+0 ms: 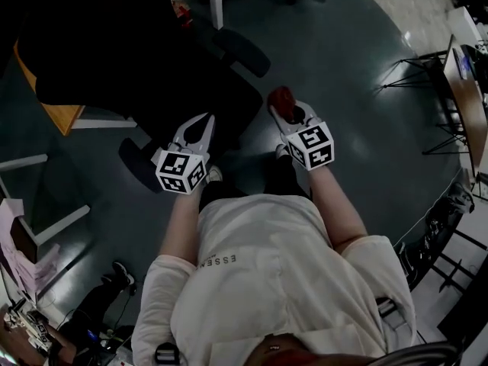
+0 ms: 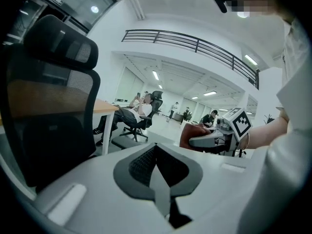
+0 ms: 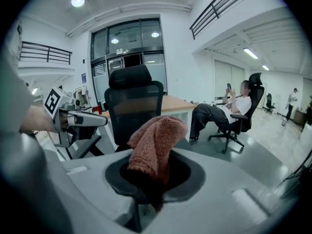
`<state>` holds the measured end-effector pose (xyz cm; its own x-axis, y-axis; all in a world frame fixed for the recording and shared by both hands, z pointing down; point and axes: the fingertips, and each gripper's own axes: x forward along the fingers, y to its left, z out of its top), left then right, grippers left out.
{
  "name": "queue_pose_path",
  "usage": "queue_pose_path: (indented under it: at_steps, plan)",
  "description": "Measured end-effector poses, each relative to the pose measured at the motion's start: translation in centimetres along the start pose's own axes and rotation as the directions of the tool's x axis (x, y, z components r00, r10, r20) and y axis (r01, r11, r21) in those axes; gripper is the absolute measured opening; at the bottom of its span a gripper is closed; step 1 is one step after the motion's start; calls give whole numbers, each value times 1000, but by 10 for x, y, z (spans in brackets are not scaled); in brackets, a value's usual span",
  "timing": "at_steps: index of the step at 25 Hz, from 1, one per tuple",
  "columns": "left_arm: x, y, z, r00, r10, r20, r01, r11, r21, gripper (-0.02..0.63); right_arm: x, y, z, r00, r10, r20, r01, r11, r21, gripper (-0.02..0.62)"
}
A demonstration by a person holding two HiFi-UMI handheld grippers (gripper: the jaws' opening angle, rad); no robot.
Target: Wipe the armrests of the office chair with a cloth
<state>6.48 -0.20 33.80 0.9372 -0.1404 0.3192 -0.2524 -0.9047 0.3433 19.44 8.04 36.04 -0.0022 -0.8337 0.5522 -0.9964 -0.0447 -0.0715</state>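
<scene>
Two grippers show, with one cloth and one black office chair close by that has two armrests in sight. The left gripper (image 1: 200, 124), left of centre in the head view, has its jaws brought together with nothing between them. The right gripper (image 1: 286, 107), just right of centre, is clamped on the reddish cloth (image 3: 155, 143), which bunches up out of its jaws, clear of the chair. The office chair (image 1: 137, 59) fills the upper left of the head view. One armrest (image 1: 242, 52) lies at upper centre and the other armrest (image 1: 139, 166) at left, near the left gripper. The floor (image 1: 343, 67) is dark and glossy. A wooden desk (image 3: 173, 104) stands behind the chair. Farther off at the right of the right gripper view, a person (image 3: 226, 108) sits in a second chair. The room is an open office with white walls, a railed balcony and ceiling lights.
</scene>
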Motion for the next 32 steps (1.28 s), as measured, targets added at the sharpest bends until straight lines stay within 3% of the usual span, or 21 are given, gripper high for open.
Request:
queue_pose_path:
  at_steps: [9, 16, 32]
  plan:
    - [102, -58, 6, 982, 187, 39, -183, 980, -75, 17, -14, -121, -18, 982, 175, -73, -180, 981, -71, 54]
    - [147, -80, -7, 973, 231, 19, -226, 961, -158, 17, 1, -180, -12, 967, 228, -115, -239, 967, -91, 54]
    - [206, 68, 12, 955, 295, -23, -291, 921, -259, 17, 190, -172, 49, 924, 312, -223, -352, 920, -171, 54]
